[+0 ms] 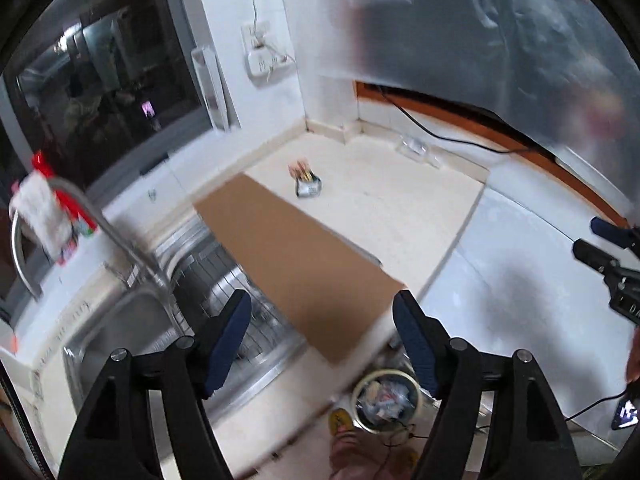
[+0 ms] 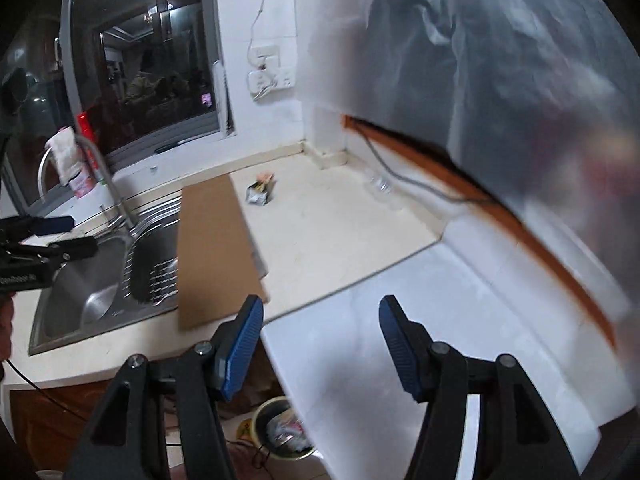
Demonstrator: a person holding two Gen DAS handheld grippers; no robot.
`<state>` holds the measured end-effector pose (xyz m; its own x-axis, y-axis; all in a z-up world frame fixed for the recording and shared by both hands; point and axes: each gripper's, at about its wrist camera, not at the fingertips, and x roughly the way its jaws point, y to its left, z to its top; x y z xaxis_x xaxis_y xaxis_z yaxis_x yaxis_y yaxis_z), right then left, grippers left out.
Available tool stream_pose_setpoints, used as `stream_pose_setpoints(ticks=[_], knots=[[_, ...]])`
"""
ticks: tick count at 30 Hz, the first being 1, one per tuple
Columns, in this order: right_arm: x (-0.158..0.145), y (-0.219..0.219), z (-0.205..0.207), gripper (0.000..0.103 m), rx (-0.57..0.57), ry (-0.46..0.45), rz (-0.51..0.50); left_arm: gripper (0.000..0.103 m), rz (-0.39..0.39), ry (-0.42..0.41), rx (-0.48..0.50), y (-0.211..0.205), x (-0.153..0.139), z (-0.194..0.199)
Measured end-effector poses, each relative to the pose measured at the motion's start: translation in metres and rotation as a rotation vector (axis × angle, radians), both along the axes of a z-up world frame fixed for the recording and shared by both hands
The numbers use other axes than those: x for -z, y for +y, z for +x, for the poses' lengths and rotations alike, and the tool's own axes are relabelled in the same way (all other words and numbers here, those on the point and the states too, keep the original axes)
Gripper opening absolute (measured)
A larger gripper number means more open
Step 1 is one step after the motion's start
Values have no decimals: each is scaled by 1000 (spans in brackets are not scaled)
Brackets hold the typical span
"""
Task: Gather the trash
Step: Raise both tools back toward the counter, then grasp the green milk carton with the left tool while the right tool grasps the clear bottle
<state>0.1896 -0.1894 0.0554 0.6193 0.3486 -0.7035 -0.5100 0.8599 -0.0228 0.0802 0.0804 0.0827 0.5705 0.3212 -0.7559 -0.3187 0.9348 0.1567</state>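
The table (image 1: pixel 400 216) runs from the steel sink (image 1: pixel 120 332) at 8 o'clock in the left wrist view to a white slab at 3 o'clock, with a brown board (image 1: pixel 296 256) laid over its middle and partly over the sink's drainer. Both tongs are held high above it, angled downward. The left tongs (image 1: pixel 322 340) stand released, jaws well apart with nothing between them, above the near end of the board; in the right wrist view they enter at 9 o'clock over the sink (image 2: pixel 80 292). The right tongs (image 2: pixel 322 344) are likewise parted and grip nothing, poised over the edge where the table meets the white slab. A waste bin (image 1: pixel 386 400) holding crumpled trash sits on the floor below the table edge, at 6 o'clock in both views. One crushed wrapper (image 1: pixel 307 184) lies on the table beyond the board, at 12 o'clock from the left tongs, well apart from either tool.
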Motion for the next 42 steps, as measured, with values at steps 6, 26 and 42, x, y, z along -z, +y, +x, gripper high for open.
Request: stream_pose_setpoints(ticks=[6, 26, 42], knots=[[3, 14, 68, 60, 27, 19, -17, 74, -35, 3, 21, 45, -4, 68], [151, 96, 314, 56, 159, 91, -169, 74, -196, 170, 8, 193, 166, 345], [221, 116, 391, 41, 198, 76, -383, 74, -262, 236, -44, 232, 234, 405]])
